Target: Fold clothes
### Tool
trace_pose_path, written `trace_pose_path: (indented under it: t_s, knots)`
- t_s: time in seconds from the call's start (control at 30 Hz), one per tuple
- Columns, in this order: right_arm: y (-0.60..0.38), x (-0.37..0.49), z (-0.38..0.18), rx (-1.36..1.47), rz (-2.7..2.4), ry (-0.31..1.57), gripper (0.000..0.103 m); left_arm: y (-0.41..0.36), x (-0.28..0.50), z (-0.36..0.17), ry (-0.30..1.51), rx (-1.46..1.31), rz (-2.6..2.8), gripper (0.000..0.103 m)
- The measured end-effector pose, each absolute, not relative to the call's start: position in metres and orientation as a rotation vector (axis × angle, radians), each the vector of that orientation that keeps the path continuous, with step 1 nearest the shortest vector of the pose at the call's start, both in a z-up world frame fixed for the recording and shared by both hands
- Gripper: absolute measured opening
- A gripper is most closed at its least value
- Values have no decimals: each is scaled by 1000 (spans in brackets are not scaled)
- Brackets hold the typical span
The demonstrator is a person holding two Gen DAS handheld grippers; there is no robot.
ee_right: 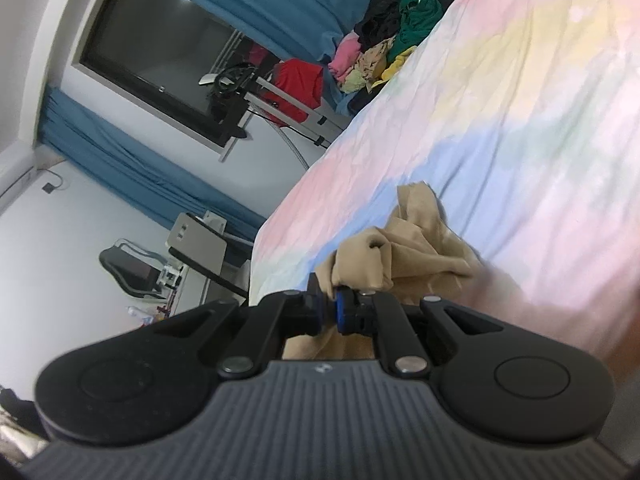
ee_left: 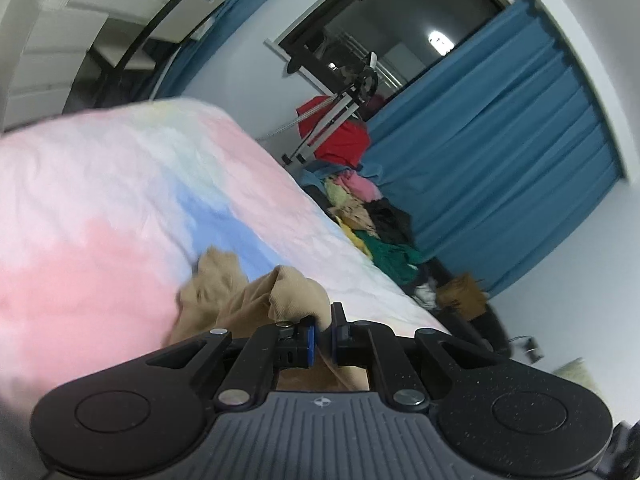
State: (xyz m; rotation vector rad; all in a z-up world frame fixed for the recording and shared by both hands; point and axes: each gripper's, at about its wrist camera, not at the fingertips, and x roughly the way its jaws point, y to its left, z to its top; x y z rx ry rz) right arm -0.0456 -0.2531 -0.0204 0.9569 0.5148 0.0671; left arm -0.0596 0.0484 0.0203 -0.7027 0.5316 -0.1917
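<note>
On the bed (ee_left: pixel 120 208), over its pastel pink, blue and yellow sheet, a crumpled tan garment (ee_left: pixel 224 296) lies bunched. Left claw (ee_left: pixel 324 332) is nearly closed, its blue pads pinching a ribbed edge of the garment. Right claw (ee_right: pixel 329 310) is likewise clamped on another tan fold. No readable writing or brand shows; only a small round emblem marks each claw's body.

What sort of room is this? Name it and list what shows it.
Most likely a bedroom. A bed with a pastel sheet fills the view, a pile of loose clothes lies at its far edge, and blue curtains hang beside a dark window. Both grippers pinch a tan garment.
</note>
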Motion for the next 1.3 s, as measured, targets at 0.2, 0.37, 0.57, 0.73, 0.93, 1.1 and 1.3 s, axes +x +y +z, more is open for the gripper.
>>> trace_pose_path:
  t_s: [0.2, 0.37, 0.57, 0.73, 0.93, 1.1, 1.3]
  knots:
    - [-252, 21, -30, 984, 16, 544, 10, 28, 14, 21, 559, -575, -160, 8]
    - [-255, 71, -55, 994, -21, 581, 10, 11, 73, 3, 585, -469, -153, 8]
    - [-259, 115, -101, 950, 4, 626, 11, 7, 125, -43, 636, -412, -163, 9]
    - [-266, 137, -129, 979, 3, 660, 12, 5, 146, -68, 643, -368, -164, 12]
    - [-266, 147, -142, 972, -2, 689, 12, 2, 150, -76, 638, -336, -172, 12]
    - [-264, 139, -127, 928, 60, 663, 44, 1, 143, -75, 594, -313, -221, 58]
    - [-258, 117, -103, 845, 179, 551, 74, -1, 123, -66, 528, -227, -284, 78]
